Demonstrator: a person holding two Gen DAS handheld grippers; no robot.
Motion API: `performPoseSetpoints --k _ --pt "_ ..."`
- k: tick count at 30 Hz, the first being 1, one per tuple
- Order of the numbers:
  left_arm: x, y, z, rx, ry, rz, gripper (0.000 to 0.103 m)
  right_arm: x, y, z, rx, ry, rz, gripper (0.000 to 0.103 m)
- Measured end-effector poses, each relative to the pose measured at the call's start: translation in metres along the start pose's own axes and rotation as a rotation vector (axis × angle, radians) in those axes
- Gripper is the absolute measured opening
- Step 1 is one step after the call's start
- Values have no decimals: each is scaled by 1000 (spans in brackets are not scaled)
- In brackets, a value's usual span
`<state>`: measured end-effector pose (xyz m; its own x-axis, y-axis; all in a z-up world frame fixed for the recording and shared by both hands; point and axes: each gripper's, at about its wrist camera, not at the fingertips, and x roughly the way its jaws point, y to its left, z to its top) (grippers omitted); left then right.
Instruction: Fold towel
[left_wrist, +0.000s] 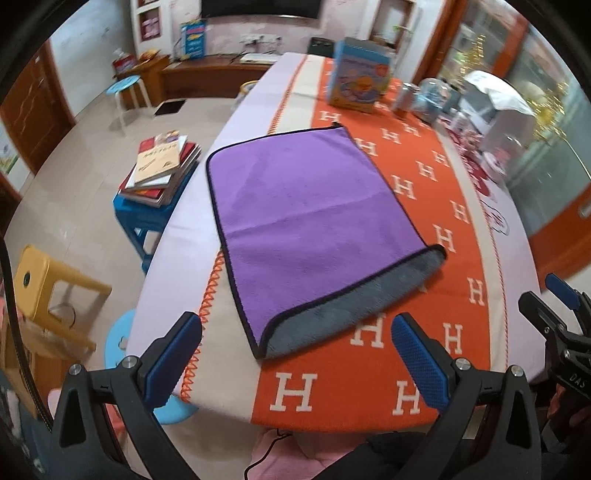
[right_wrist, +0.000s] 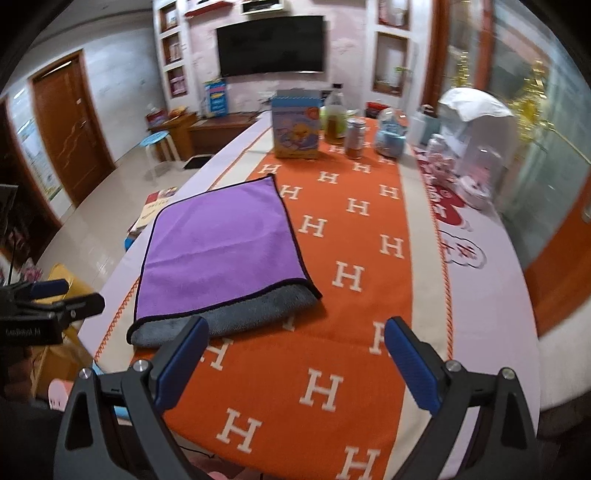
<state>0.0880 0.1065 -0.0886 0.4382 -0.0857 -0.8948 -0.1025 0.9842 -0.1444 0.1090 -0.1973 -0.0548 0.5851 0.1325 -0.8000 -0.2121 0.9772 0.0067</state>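
Observation:
A purple towel (left_wrist: 310, 214) with a dark edge lies folded on the orange table cover (left_wrist: 436, 229). Its grey underside (left_wrist: 354, 310) shows along the near edge. My left gripper (left_wrist: 295, 332) is open and empty, held above the near end of the towel. My right gripper (right_wrist: 295, 336) is open and empty, near the towel (right_wrist: 218, 251) and a little right of its near right corner. The right gripper also shows at the right edge of the left wrist view (left_wrist: 561, 299), and the left gripper at the left edge of the right wrist view (right_wrist: 55, 295).
At the far end of the table stand a blue box (right_wrist: 295, 125), a bottle (right_wrist: 334, 118), a can (right_wrist: 355, 136) and a white appliance (right_wrist: 476, 125). Left of the table are a blue stool with books (left_wrist: 162, 166), a yellow stool (left_wrist: 51, 288) and a round stool (left_wrist: 125, 88).

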Motion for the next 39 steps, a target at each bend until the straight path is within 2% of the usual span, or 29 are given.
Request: performPoseSetpoints --k 9,16,22,29,33,39 --pt "33 10 2 -82 26 46 102 45 -13 16 -144 -4 113 96" --pt "61 23 -1 -158 65 30 102 80 -16 20 -259 7 190 96" --pt "79 31 -9 -168 89 55 102 112 -17 21 -313 52 246 91" --pt "99 41 -14 -239 121 22 97 144 -16 19 -344 127 275 83" --pt "105 41 -18 -267 124 -5 88 155 -15 15 -358 155 293 77" --pt "108 38 -22 -283 128 -43 58 165 -16 12 -366 184 316 62"
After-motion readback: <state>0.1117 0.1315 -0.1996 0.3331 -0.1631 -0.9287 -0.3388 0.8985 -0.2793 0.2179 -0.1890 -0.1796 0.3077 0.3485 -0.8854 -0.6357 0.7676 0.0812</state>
